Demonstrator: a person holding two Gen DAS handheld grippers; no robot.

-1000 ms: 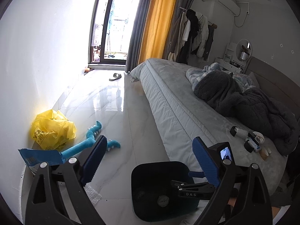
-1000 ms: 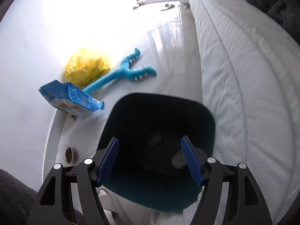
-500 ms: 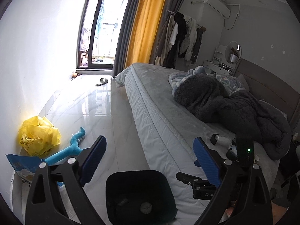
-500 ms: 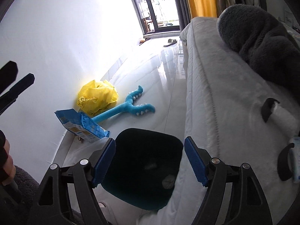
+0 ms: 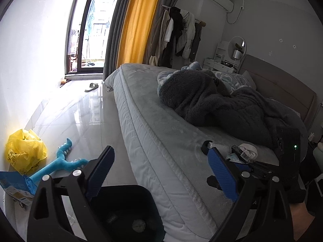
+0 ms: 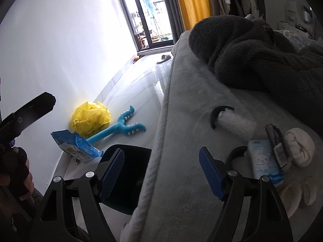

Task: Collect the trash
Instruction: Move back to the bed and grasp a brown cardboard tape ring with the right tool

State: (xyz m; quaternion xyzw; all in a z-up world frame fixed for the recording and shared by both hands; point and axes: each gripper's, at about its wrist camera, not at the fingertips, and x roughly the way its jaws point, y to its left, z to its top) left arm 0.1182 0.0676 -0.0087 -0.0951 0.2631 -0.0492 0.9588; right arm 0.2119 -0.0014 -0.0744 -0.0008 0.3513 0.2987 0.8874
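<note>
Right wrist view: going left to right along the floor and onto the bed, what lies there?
Blue packet → yellow bag → blue plush toy → lint roller → tissue pack → rolled socks.

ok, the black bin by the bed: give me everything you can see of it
The bin is a dark, smooth, plastic-looking container with a rounded-square open top and no lid. It stands upright on the glossy floor tiles, close against the side of the mattress; whether they touch is unclear. Inside, near the bottom, lies a crumpled greyish wad; the rest of the interior is too dark to read. Both wrist views show it only partly, behind the gripper fingers. A blue snack bag lies just beside its rim.
</note>
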